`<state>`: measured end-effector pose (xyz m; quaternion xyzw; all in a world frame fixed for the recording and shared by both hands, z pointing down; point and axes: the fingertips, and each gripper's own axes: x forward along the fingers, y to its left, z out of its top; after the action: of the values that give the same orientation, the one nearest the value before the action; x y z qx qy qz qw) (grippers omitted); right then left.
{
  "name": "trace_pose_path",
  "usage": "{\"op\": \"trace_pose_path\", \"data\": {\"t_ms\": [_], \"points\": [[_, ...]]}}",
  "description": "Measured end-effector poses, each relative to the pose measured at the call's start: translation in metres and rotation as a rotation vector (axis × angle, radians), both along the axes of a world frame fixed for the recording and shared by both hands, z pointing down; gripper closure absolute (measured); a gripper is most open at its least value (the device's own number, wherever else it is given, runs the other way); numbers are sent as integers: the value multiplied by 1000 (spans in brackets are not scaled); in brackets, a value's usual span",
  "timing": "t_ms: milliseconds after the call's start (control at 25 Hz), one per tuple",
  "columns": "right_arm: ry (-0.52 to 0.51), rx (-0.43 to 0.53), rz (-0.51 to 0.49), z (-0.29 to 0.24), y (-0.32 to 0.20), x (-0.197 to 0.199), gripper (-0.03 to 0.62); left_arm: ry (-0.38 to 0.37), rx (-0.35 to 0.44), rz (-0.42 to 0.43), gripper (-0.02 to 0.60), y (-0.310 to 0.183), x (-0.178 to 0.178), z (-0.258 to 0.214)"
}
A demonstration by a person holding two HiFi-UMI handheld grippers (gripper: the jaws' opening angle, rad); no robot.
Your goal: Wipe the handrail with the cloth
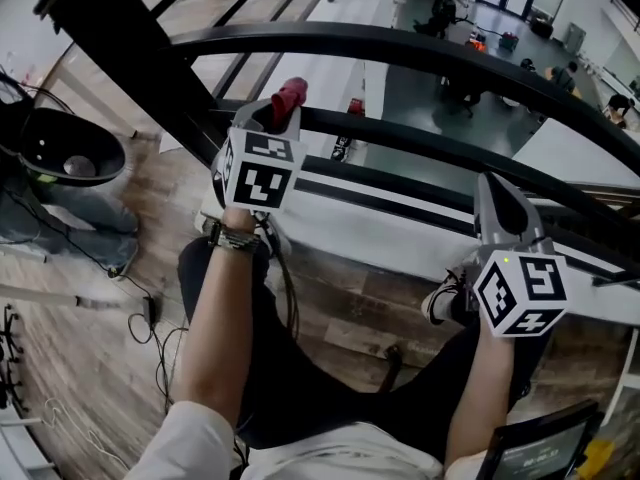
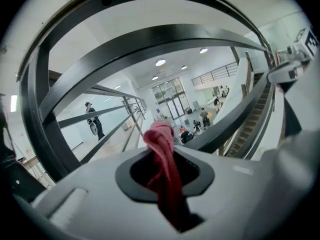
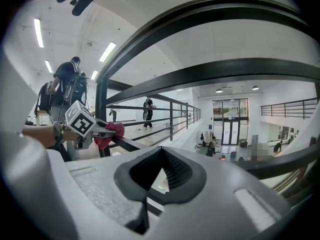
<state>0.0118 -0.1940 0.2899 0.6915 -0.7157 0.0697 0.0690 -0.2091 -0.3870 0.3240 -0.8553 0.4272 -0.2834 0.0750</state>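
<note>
Cloth [image 1: 289, 98], red and bunched, sits pinched in your left gripper [image 1: 280, 115], with a twisted end poking out past the jaw tips. Your left gripper view shows the jaws closed tight on that red fabric [image 2: 161, 144], which fills the gap between them. From the head view you are holding it against the middle bar [image 1: 430, 140] of the black railing, on the left part of the bar. The curved handrail [image 1: 400, 45] runs above and farther out. Your right gripper view shows the cloth [image 3: 111, 131] lying right at that bar, apparently touching it.

Your right gripper [image 1: 495, 196] is to the right, near the same bar and well apart from the left one. Its jaws are pressed together at the tips with nothing between them [image 3: 160, 176].

The marker cube [image 1: 258, 171] on the left gripper faces up toward you, as does the right one [image 1: 521, 292]. Wooden floor [image 1: 90, 348] lies under your feet, with loose cables [image 1: 150, 323] on the near left. Beyond the railing, far below, people stand in a hall [image 1: 450, 8].
</note>
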Motion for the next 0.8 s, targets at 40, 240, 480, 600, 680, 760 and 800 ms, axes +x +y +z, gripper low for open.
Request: {"op": "trace_pose_path", "data": {"t_ms": [40,240,480,600,680,760,800], "points": [[0,-1,2,1,2,2,592,4,-3,8,515,3,7,0],[10,-33,14,14,13,14,592,43,-39,9,515,14,27,9],[-23,-27,32,12,20,38,592,44,-154,15,515,26,51,15],[0,-29,22,12,20,39,592,2,-139,51,515,34,66,14],[22,-63,46,27,19,46,592,-6,-133,90,515,39,77,12],[3,-100,58,45,18,51,592,15,-144,121,515,47,90,12],[-10,-108,56,48,18,51,592,18,-142,128,515,51,96,15]]}}
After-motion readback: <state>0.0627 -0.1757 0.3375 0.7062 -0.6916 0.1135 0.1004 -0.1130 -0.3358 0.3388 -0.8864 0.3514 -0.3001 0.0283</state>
